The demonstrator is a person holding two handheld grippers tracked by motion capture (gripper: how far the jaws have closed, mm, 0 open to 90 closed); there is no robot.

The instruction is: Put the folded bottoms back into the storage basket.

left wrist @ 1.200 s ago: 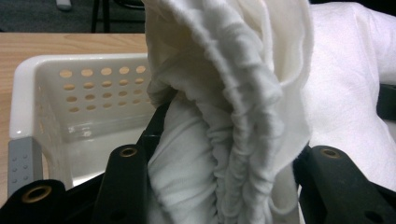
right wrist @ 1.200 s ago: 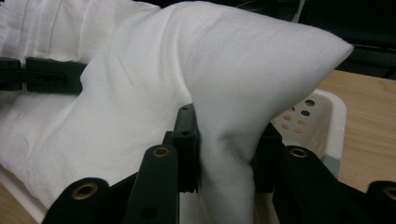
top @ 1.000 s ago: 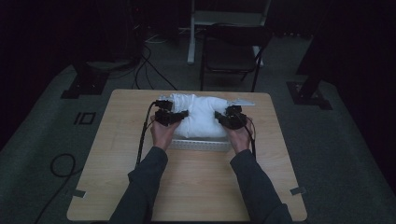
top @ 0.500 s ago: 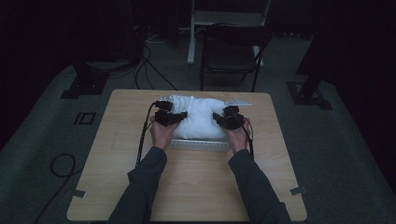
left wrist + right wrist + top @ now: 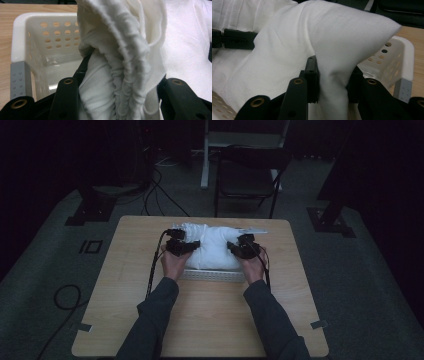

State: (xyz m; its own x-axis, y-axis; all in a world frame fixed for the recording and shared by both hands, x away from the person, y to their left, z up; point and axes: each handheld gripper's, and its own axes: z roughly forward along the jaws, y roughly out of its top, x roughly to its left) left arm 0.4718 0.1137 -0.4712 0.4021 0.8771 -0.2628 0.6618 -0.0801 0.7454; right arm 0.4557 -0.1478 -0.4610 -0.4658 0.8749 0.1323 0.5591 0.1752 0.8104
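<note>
We see white cloth (image 5: 212, 247) bunched over white perforated basket (image 5: 212, 275) at far middle of table (image 5: 210, 320). Left gripper (image 5: 186, 246) clamps gathered, ruffled cloth fold at basket's left end. Right gripper (image 5: 239, 248) pinches smooth fold at right end. Against earlier frames we note no shift: both hands, cloth, basket unchanged.

The high view is dim and grainy: the room falls to near black at the far side and both edges, and the wooden table (image 5: 200, 320) is the one lit patch. Both gripper views are bright and evenly lit; the white cloth (image 5: 130, 50) nearly blows out, and the nearest jaws blur.
</note>
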